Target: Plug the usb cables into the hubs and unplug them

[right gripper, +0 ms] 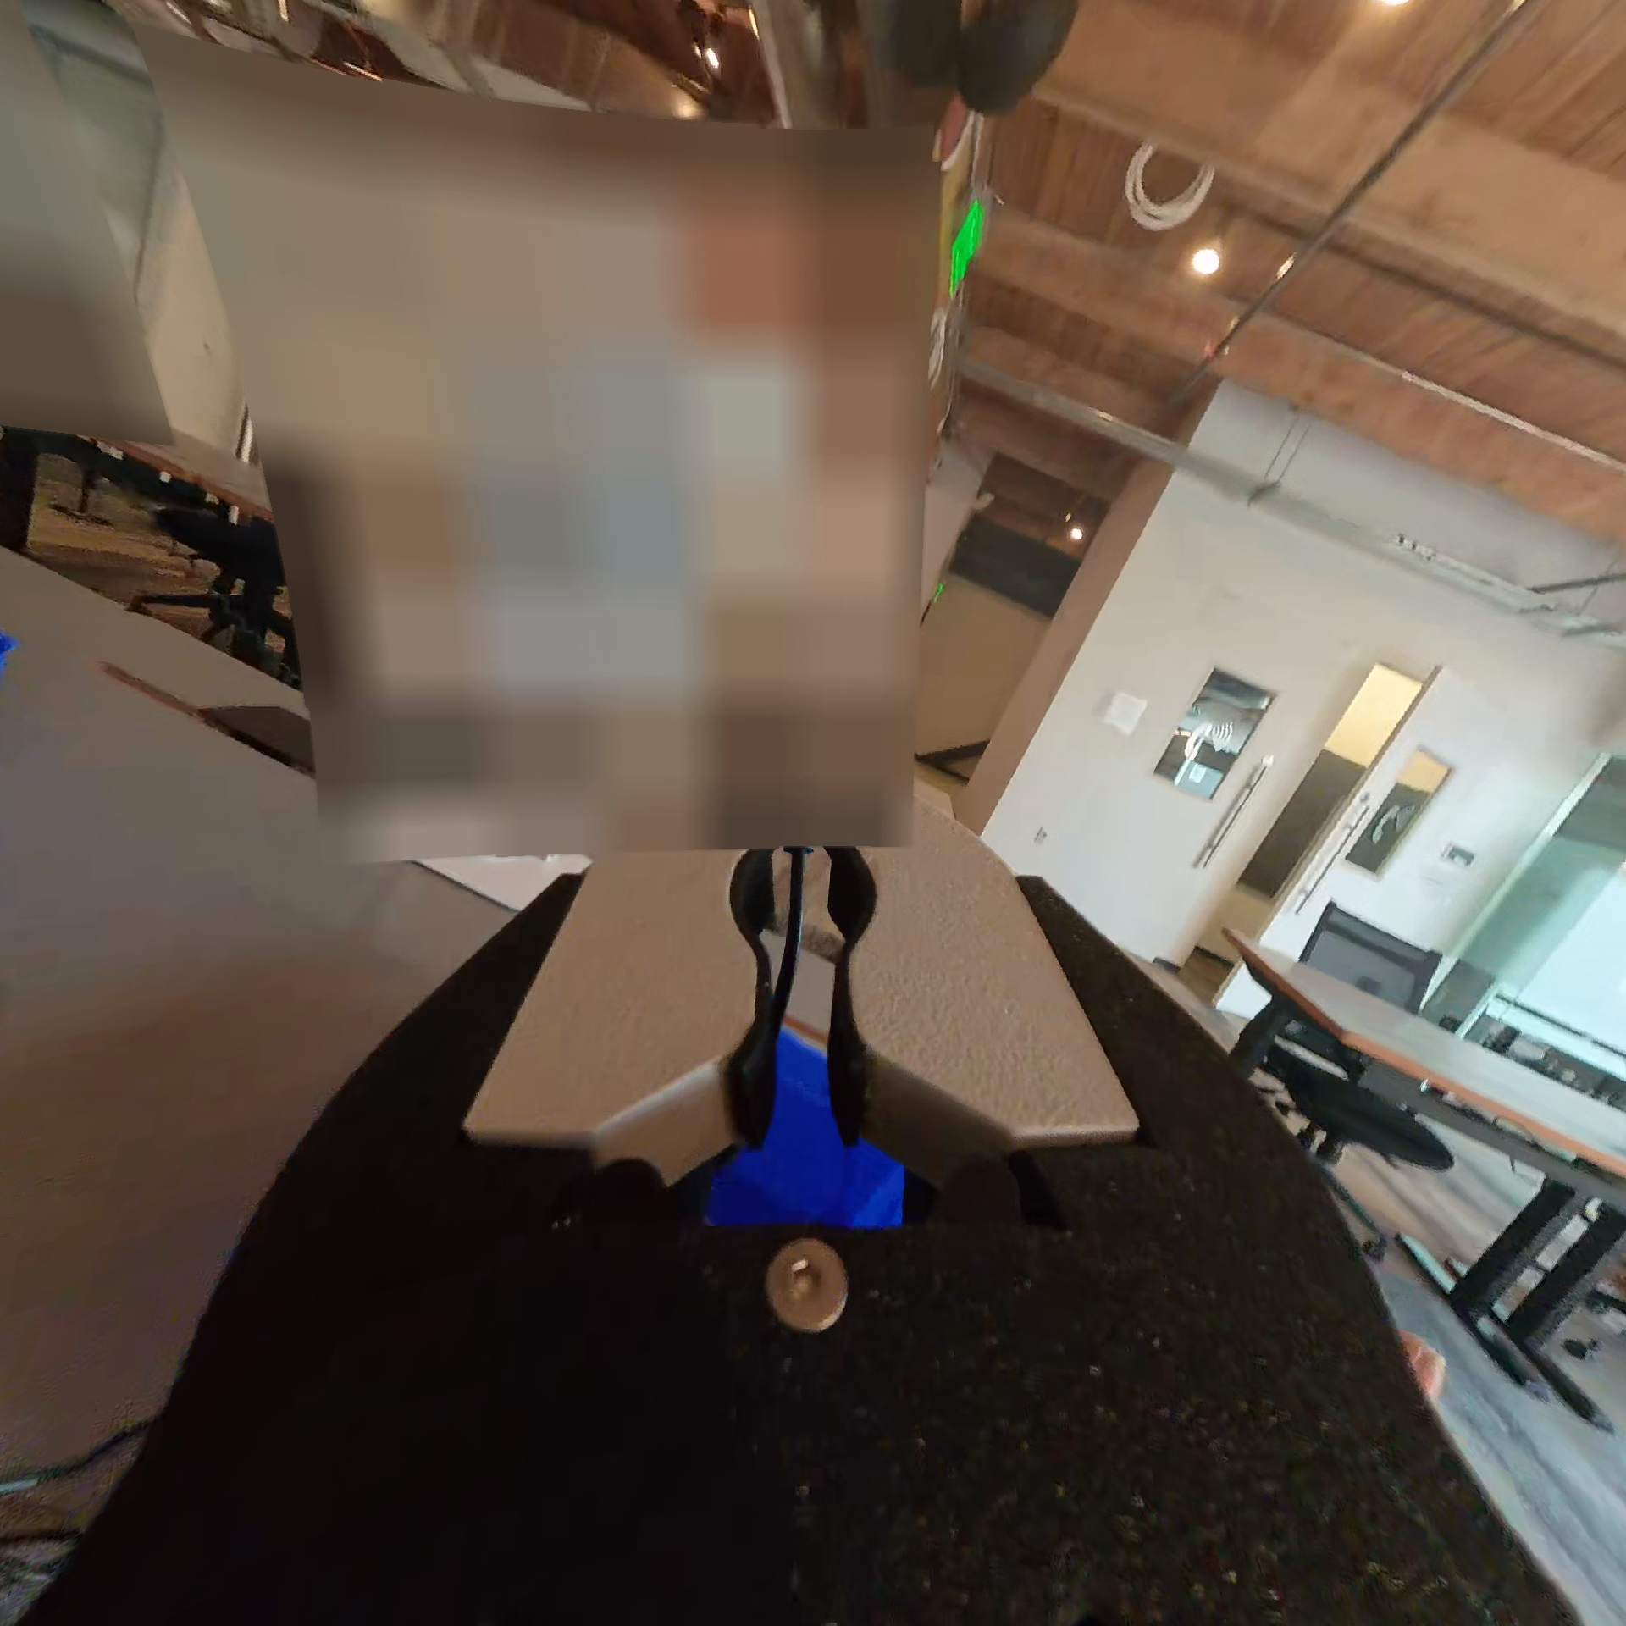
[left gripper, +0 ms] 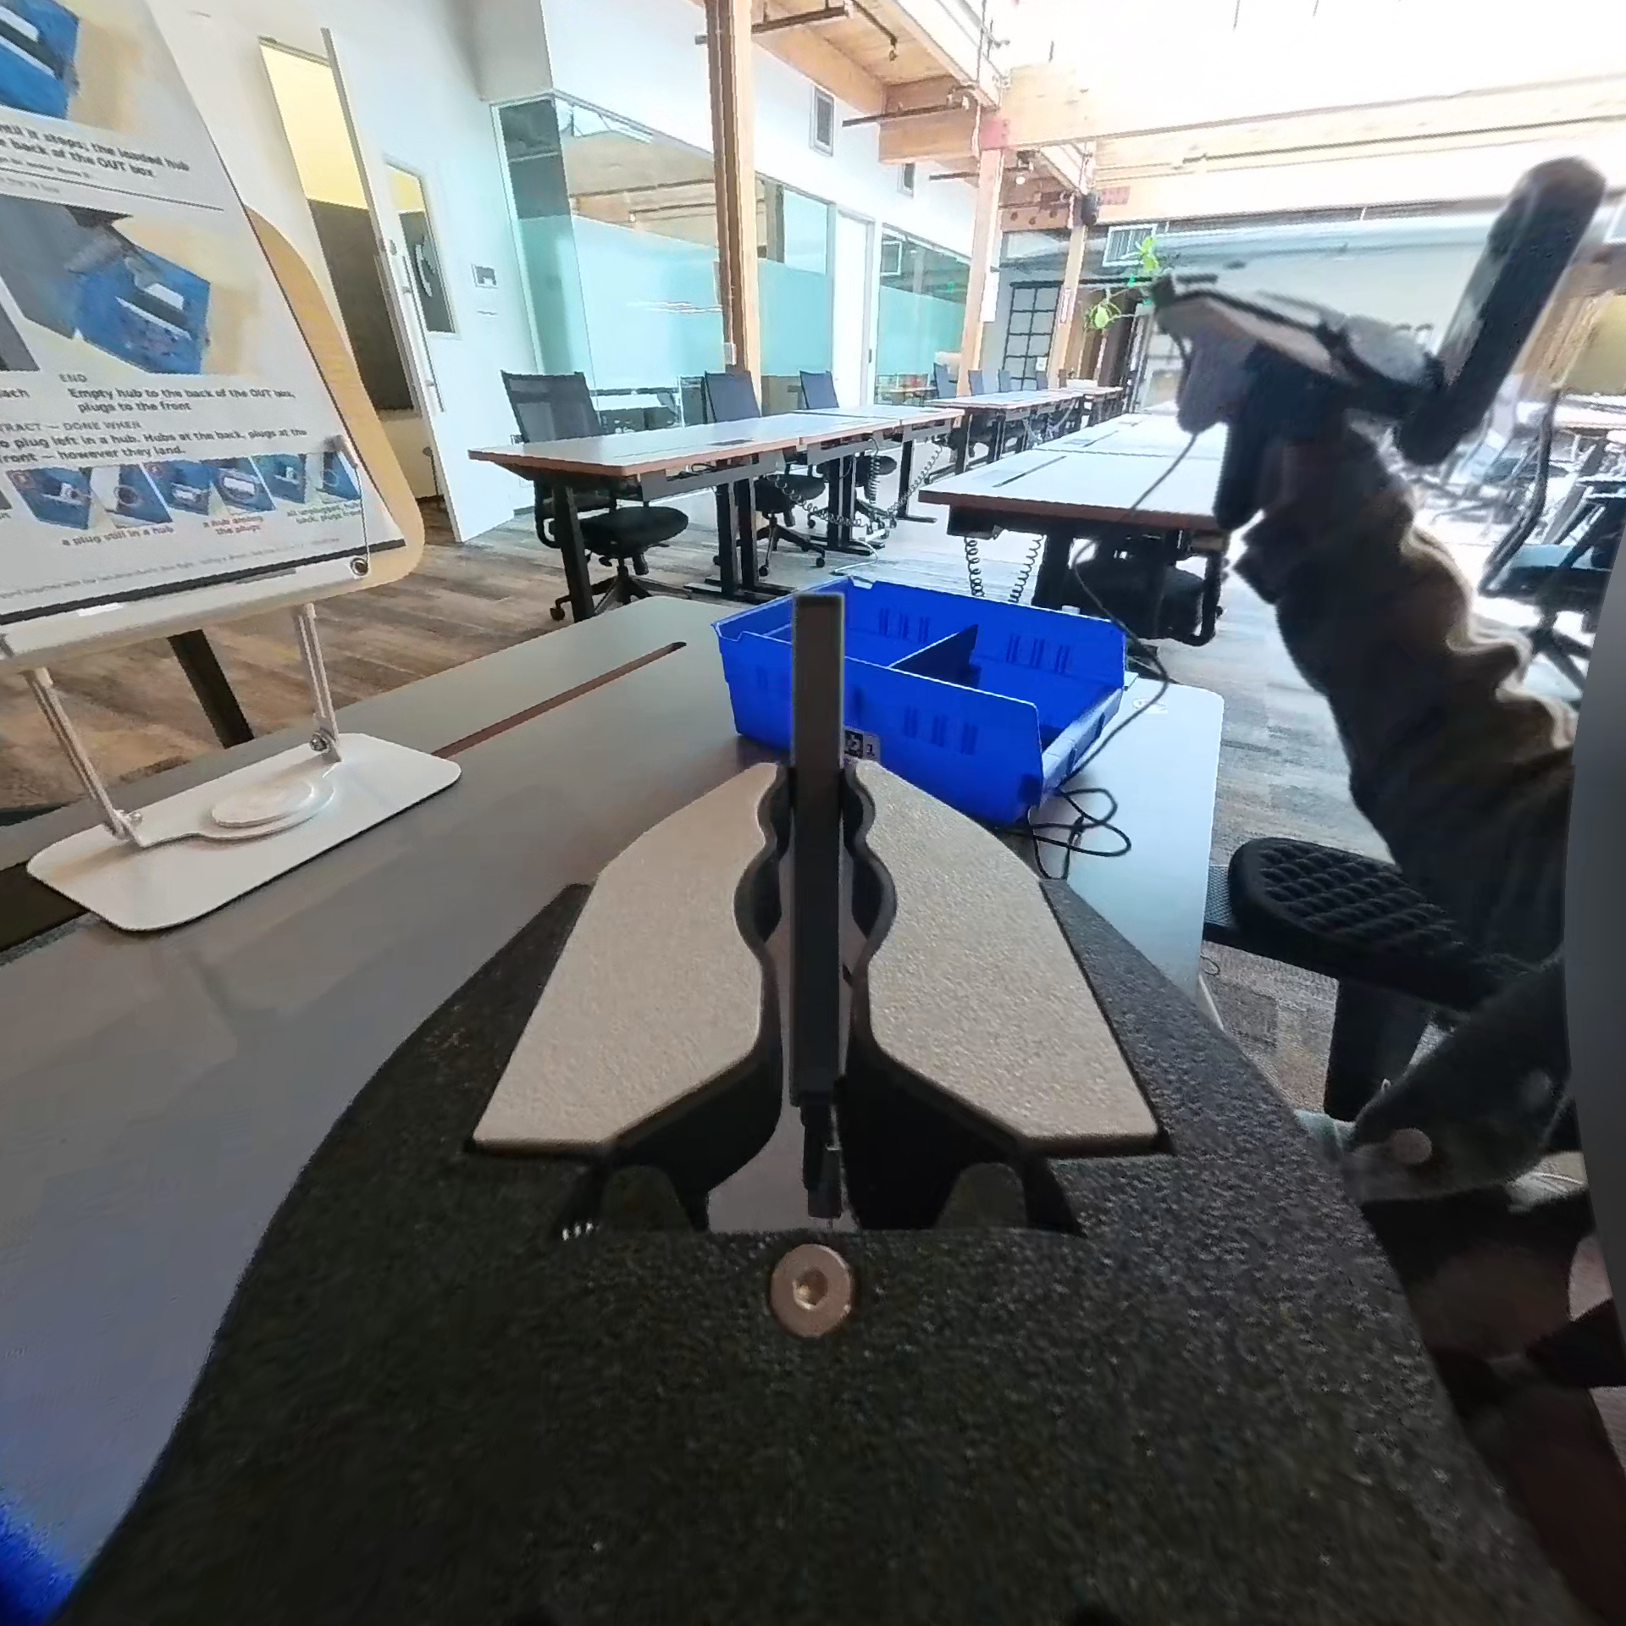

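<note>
dark grey, slim hub (left gripper: 816, 845) stands clamped edge-on in the left gripper (left gripper: 814, 792), blue bin (left gripper: 924, 695) at one o'clock. likely stiff, light; best held mid-body. right gripper (right gripper: 796, 889) pinches a thin limp cable (right gripper: 789, 950).

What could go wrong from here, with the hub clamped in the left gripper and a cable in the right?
The left gripper holds the slim dark hub edge-on, so a sideways push while plugging may twist it. The right gripper pinches only the thin black cable; its tips are hidden, so the plug may sit misaligned. Loose cables beside the blue bin could snag.
</note>
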Demonstrator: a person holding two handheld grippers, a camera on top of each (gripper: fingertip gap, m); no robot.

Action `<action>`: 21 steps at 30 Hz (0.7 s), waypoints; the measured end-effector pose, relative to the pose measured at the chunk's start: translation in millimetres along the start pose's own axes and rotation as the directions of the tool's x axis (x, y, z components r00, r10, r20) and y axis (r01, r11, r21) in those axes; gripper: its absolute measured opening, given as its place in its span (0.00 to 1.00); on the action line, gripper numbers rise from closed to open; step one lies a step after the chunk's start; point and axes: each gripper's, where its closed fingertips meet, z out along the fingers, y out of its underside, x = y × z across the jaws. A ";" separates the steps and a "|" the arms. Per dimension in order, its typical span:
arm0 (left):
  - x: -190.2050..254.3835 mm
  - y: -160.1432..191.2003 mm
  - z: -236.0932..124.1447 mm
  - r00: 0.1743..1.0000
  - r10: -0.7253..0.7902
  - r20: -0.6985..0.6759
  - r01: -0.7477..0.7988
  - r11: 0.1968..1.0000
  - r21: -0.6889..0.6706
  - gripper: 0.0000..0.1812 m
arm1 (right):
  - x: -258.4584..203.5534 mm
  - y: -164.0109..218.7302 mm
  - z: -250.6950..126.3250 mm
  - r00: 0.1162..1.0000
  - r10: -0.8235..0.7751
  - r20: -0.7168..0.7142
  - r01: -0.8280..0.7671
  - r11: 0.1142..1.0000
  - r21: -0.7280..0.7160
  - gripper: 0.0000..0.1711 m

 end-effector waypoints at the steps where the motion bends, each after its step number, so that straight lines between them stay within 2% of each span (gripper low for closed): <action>1: 0.7 0.2 0.8 1.000 -0.002 -0.004 0.002 1.000 0.002 0.06 | 0.3 -13.5 4.6 1.000 -0.015 0.008 0.015 1.000 0.010 0.04; 8: 6.7 2.2 3.3 1.000 0.007 -0.027 -0.007 1.000 -0.011 0.06 | 22.7 -130.6 43.1 0.996 -0.090 -0.003 0.089 0.986 0.143 0.04; 12: 13.3 -0.1 4.1 0.999 0.005 -0.053 -0.005 1.000 -0.001 0.06 | 42.1 -187.5 79.6 0.979 -0.197 -0.051 0.203 0.968 0.146 0.04; 14: 15.6 -0.3 4.5 0.998 0.010 -0.060 -0.010 1.000 -0.001 0.06 | 53.0 -198.5 94.7 0.964 -0.255 -0.071 0.262 0.958 0.119 0.04; 17: 17.4 -1.1 3.7 0.998 0.017 -0.060 -0.017 1.000 0.000 0.06 | 67.1 -191.3 105.1 0.962 -0.264 -0.069 0.270 0.959 0.091 0.04; 21: 19.2 -3.3 2.3 0.997 0.015 -0.069 -0.015 1.000 0.007 0.06 | 103.7 -176.6 106.8 0.982 -0.155 -0.111 0.165 0.982 0.087 0.04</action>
